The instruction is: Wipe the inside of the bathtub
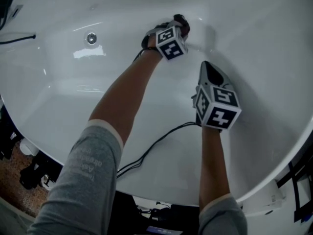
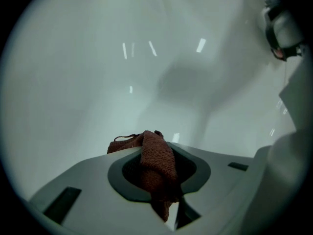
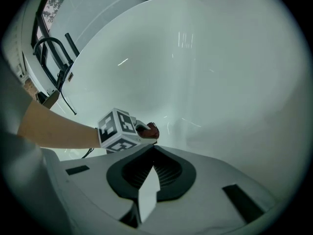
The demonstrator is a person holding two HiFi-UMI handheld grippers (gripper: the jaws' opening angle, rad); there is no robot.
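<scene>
Nearest in, the right gripper (image 1: pixel 206 66) hangs over the white bathtub (image 1: pixel 259 43) with its jaws pressed together and nothing between them, and a black cable (image 1: pixel 156 142) trails back behind it toward the rim. Farther out, the left gripper (image 1: pixel 181 23) has its jaws clamped on a reddish-brown cloth (image 2: pixel 157 163), which is bunched between the tips and just ahead of them, close up to the curved tub wall. Beyond, off to the left of those jaws, a round metal fitting (image 1: pixel 91 37) sits on the wall.

- Your bathtub (image 1: pixel 254 43) was glossy white.
- Your cloth (image 2: pixel 157 164) was rust-brown, coarsely woven.
- The marker cubes (image 1: pixel 170 42) on your left gripper (image 1: pixel 181 24) and right gripper (image 1: pixel 205 66) showed black-and-white squares.
- Your sleeve (image 1: pixel 83 180) was grey.
</scene>
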